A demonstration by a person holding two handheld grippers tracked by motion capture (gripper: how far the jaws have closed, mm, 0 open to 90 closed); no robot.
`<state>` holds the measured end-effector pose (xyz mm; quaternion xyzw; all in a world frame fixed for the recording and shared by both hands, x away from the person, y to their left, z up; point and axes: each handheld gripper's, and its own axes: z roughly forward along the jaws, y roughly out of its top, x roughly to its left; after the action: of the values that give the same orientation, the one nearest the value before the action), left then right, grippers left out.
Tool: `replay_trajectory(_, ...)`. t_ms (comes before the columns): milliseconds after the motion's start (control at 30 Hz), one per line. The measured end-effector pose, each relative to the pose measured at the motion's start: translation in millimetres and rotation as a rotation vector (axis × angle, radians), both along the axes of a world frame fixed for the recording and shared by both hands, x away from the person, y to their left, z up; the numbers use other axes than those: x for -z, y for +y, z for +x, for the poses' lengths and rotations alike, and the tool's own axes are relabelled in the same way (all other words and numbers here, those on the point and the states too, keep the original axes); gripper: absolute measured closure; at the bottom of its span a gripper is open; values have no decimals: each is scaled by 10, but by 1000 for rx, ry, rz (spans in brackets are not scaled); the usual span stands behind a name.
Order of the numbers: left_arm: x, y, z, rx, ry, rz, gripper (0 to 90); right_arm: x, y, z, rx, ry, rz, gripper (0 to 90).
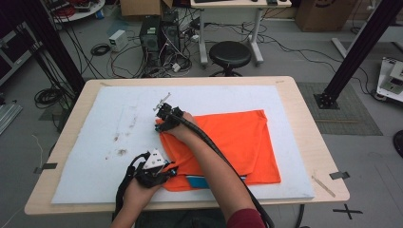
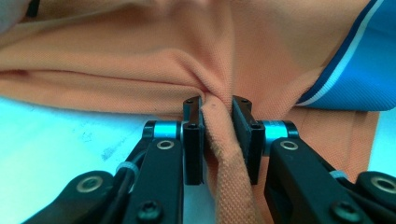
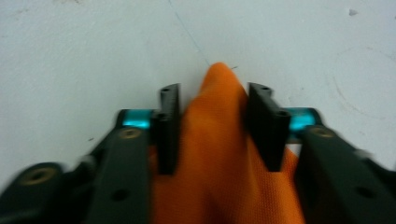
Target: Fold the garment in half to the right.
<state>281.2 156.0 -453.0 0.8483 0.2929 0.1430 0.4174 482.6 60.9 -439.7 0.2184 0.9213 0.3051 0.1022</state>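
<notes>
An orange shirt [image 1: 237,142] lies folded on the pale mat [image 1: 114,104], with a blue trimmed part [image 1: 199,181] showing at its near edge. My left gripper [image 1: 168,173] sits at the shirt's near left corner. In the left gripper view it [image 2: 217,107] is shut on a pinched ridge of the orange fabric [image 2: 140,60], beside the blue panel [image 2: 359,70]. My right gripper [image 1: 161,124] is at the shirt's far left corner. In the right gripper view a raised peak of orange cloth [image 3: 219,154] fills the gap between its jaws [image 3: 212,100], pressed against both pads.
The mat covers most of a wooden table [image 1: 313,137]; a few dark smudges [image 1: 121,152] mark its left part. Beyond the table stand a black stool [image 1: 230,53], computer towers [image 1: 157,35] and tangled cables on the floor.
</notes>
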Motion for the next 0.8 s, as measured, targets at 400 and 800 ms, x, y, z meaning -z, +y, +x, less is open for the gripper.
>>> replay_trajectory(400,-23,51,10,4,18,-33,813,-119,65,-94,-37,-85,-59,842)
replay_trajectory(800,-254,163,-93,-4,-22,-18,814,-483,63,-209,-28,-146,64,842)
